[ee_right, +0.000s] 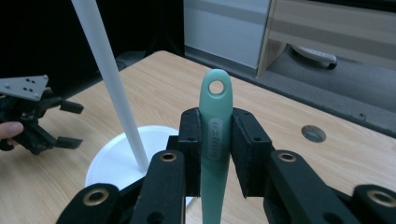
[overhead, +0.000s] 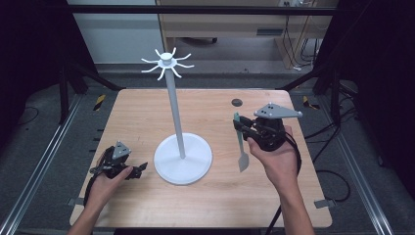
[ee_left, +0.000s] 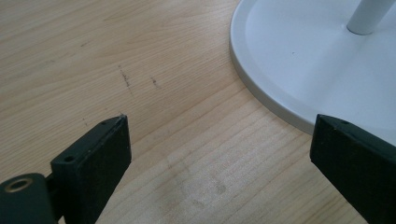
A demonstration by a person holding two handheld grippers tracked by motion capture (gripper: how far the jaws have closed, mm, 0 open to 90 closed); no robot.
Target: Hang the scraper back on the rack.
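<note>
The worktop carries a tall white hook stand, its top hooks bare. The right gripper has its fingers pinching a green spatula beside the pole, lifted but not yet hung. The left gripper rests with fingers spread near the base.

Green spatula upright, hanging hole topmost.

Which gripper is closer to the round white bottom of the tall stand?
Left. The left gripper, jaws open, sits low on the table right beside the round white base, almost at its rim. The right gripper, holding the green utensil, is farther away on the other side.
</note>
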